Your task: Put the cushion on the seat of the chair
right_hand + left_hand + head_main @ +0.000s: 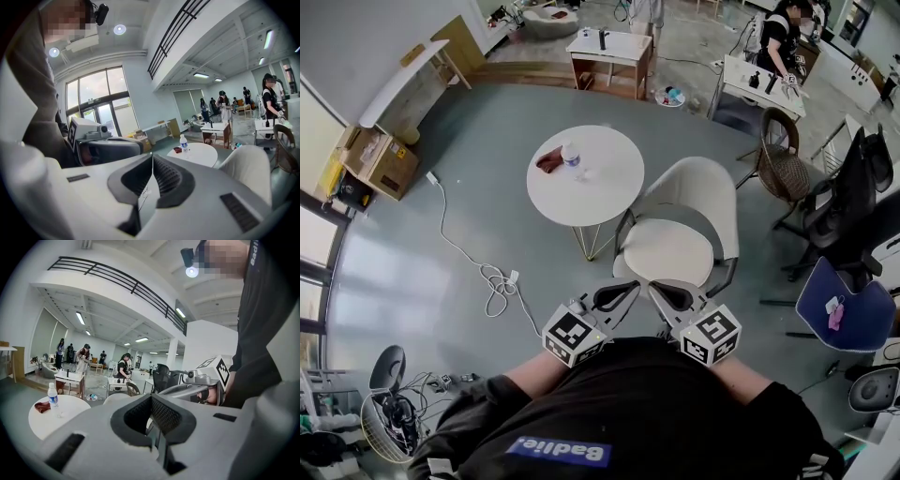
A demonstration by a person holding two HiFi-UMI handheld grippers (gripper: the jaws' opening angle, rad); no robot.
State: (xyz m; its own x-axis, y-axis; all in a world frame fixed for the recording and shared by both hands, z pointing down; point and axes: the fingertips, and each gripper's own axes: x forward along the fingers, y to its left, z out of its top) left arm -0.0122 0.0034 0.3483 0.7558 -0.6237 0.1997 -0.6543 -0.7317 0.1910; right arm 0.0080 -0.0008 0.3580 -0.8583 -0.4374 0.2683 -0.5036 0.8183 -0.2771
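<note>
seen from above, a cream armchair with a rounded back [703, 187] stands at twelve o'clock from both grippers. a flat, pale cream cushion [670, 251] lies on its seat. the left gripper [615, 298] and right gripper [672, 297] sit side by side near the person's chest, jaws pressed together, holding nothing. at the chair's ten o'clock, a round white counter [600, 192] carries a clear plastic water bottle [571, 157] and a dark red cloth [549, 161].

Table and clutter
A round table [605, 192] bore a bottle [571, 157] at eleven o'clock and a red cloth [549, 161] at ten; a cardboard box [382, 161] sat toward nine.
</note>
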